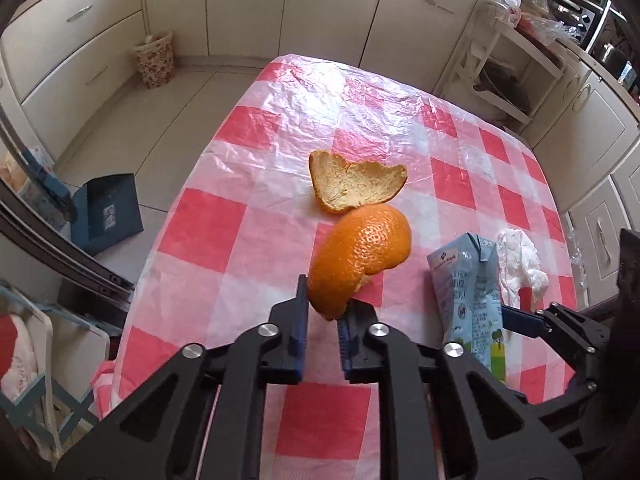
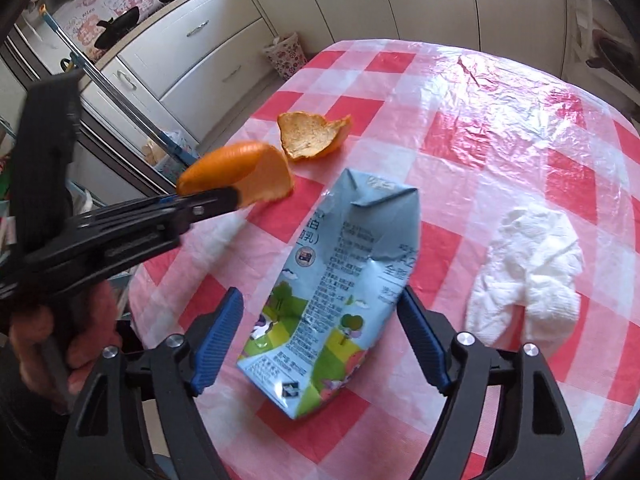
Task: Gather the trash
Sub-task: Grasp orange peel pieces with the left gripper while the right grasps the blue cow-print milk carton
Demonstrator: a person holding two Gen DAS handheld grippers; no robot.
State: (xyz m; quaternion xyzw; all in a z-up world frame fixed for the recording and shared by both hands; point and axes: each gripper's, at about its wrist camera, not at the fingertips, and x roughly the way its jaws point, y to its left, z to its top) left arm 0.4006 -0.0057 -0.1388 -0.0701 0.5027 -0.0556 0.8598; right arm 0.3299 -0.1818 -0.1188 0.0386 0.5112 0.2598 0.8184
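My left gripper (image 1: 323, 304) is shut on a piece of orange peel (image 1: 360, 256) and holds it above the red-and-white checked table (image 1: 240, 232); the held peel (image 2: 240, 174) and the left gripper (image 2: 236, 196) also show in the right wrist view. A second orange peel (image 1: 352, 184) lies on the table beyond it, also seen from the right wrist (image 2: 312, 136). My right gripper (image 2: 320, 312) is open, its jaws on either side of a crumpled light-blue milk carton (image 2: 340, 280), (image 1: 472, 296). A crumpled white tissue (image 2: 528, 276), (image 1: 520, 268) lies right of the carton.
A floral waste basket (image 1: 154, 60), (image 2: 286, 56) stands on the floor by the cream cabinets beyond the table's far left corner. A blue dustpan (image 1: 106, 212) lies on the floor left of the table. A shelf unit (image 1: 504, 80) stands at the far right.
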